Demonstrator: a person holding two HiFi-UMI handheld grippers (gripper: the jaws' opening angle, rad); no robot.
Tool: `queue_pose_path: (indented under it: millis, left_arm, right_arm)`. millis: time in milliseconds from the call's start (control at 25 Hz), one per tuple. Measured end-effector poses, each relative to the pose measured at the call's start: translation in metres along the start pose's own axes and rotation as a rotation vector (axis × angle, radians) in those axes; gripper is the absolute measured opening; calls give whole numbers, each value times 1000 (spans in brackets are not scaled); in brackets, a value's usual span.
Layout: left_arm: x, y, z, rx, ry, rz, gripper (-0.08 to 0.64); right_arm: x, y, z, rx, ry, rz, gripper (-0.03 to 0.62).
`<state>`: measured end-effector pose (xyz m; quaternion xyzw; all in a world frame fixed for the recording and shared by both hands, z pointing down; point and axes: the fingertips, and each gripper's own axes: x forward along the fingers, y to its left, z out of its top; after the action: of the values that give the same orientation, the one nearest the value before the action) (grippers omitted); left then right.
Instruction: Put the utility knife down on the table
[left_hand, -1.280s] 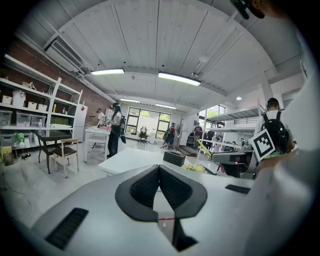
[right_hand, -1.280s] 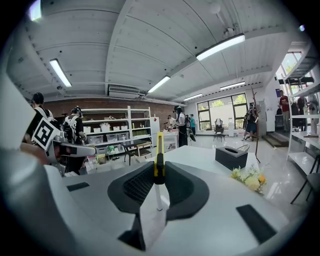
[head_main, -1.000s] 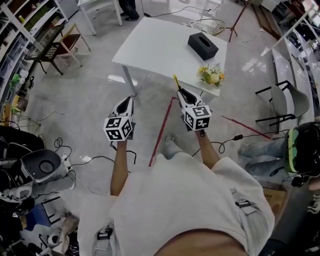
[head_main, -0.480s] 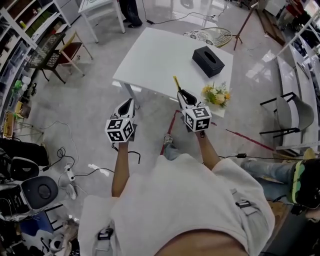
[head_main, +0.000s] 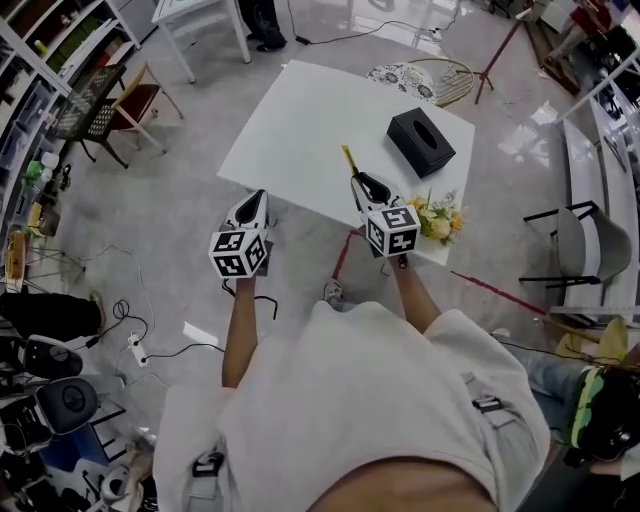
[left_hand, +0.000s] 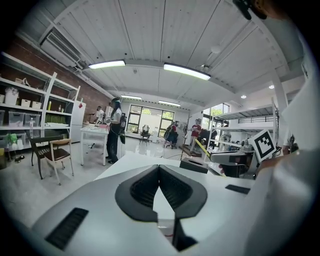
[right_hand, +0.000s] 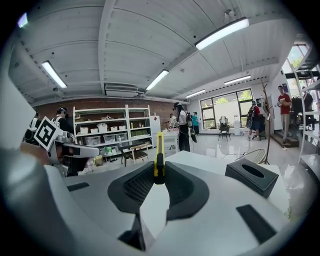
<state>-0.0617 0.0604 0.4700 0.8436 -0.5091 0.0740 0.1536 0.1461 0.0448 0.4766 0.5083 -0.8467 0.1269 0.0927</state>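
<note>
A: Eyes on the utility knife. It's yellow and slim, standing on edge, and it's pinched at the tips of the right tool, with a pad clamped on either side of it.

B: From the head view it pokes forward past those tips, over the near part of the white counter. It's held up in the tool, not lying on the surface.

A: And the left tool?

B: Its jaws are pressed together at the tips with nothing between them. It sits level with the right one, just short of the counter's near edge, with grey floor beneath it.

A: So the two tools are side by side and well apart, each on an outstretched forearm, marker cubes facing up at the head camera.

B: On the counter there's a black tissue box toward the far right, slot on top. It's well apart from the knife.

A: There's also a bunch of flowers, yellow and white, at the near right edge, close beside the right tool's cube.

B: Further out, a red line is taped on the floor below the near edge. A chair stands off to the left by the shelving, and cables trail at lower left.

A: Both gripper views also show people standing further back in the room.
</note>
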Motion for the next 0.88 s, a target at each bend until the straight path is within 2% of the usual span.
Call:
queue_pose_path:
  millis: [480, 880]
  left_arm:
    - [78, 6, 28, 4, -6, 26, 20]
    - [90, 49, 13, -34, -6, 106, 20]
  right_arm:
    - [62, -54, 20, 4, 9, 48, 83]
    - [115, -50, 13, -9, 31, 110, 83]
